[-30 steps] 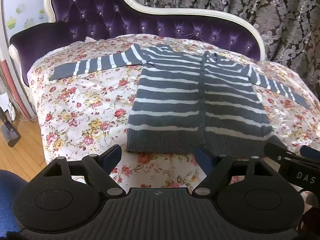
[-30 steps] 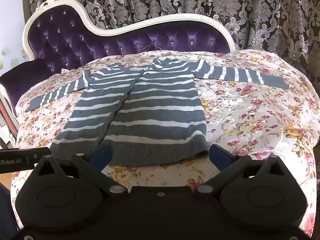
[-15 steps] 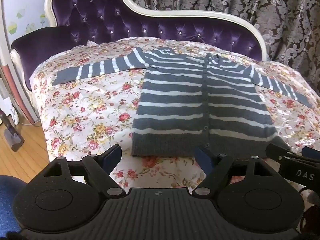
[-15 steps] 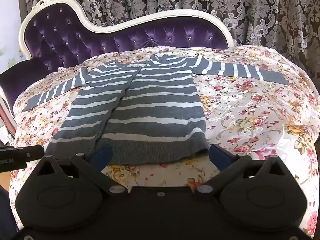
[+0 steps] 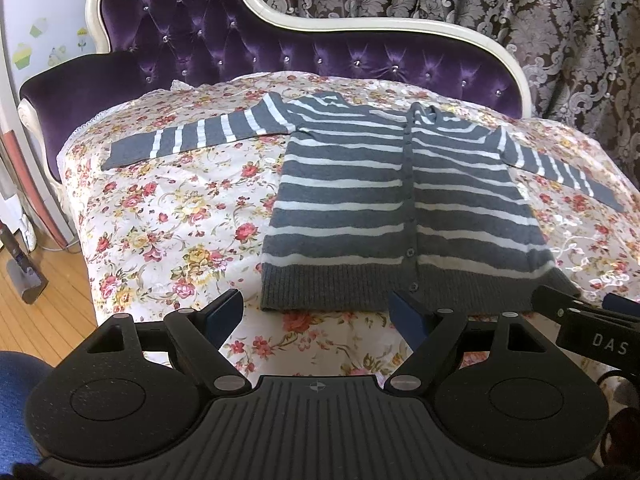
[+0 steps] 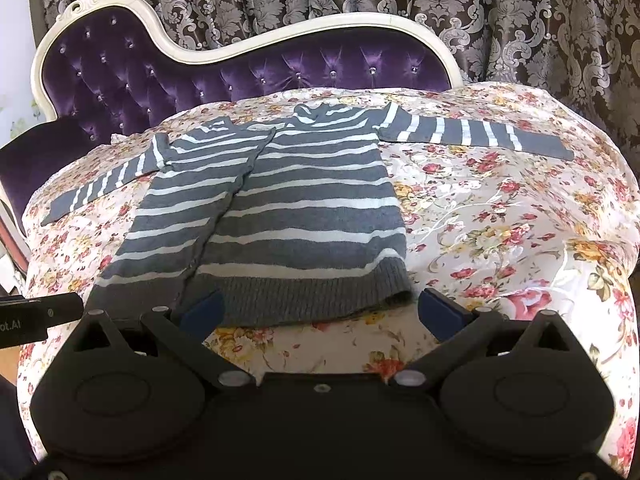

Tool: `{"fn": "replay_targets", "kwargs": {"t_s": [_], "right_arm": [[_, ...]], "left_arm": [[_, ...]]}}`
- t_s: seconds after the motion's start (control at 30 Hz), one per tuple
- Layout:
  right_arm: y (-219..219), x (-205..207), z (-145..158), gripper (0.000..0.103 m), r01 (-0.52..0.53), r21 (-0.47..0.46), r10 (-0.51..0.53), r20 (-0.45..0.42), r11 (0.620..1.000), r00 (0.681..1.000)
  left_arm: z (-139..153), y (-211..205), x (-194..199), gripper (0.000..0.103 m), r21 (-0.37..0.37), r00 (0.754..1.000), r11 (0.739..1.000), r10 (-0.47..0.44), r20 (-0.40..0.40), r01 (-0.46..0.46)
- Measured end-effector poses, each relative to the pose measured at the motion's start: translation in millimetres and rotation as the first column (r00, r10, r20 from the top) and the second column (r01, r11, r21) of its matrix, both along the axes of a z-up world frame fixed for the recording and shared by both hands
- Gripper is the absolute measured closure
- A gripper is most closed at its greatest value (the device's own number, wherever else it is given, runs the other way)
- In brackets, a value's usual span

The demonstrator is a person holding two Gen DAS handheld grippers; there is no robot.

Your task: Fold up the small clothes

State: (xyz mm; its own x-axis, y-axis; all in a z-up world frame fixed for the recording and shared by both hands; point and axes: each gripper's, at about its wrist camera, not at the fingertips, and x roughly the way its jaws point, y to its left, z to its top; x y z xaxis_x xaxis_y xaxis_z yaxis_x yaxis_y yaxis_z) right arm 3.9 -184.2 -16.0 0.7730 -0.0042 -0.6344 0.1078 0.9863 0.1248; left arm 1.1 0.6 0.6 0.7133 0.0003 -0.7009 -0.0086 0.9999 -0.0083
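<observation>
Leftmost, wooden floor (image 5: 44, 312) shows beside the bed, whose floral bedspread (image 5: 168, 216) lies under a grey and white striped cardigan (image 5: 376, 200), spread flat with its buttoned front up and both sleeves stretched out sideways. Behind it rises a purple tufted headboard (image 5: 248, 48) before a damask curtain (image 5: 520, 8). Both grippers hang just short of the ribbed hem: the left gripper (image 5: 316, 314) stands wide open and empty, and the right gripper (image 6: 320, 312) likewise has its jaws spread with nothing between them. Nothing lies between grippers and cardigan.
</observation>
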Motion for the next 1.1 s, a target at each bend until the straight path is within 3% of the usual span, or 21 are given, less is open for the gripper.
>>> {"fn": "replay_targets", "kwargs": {"t_s": [1.1], "right_arm": [[4.0, 10.3, -6.9, 0.001, -0.014, 0.007, 0.014, -0.039, 1.000, 0.999]], "left_arm": [[-9.2, 3.0, 9.1, 0.024, -0.025, 0.999, 1.000, -0.005, -0.039, 0.004]]}}
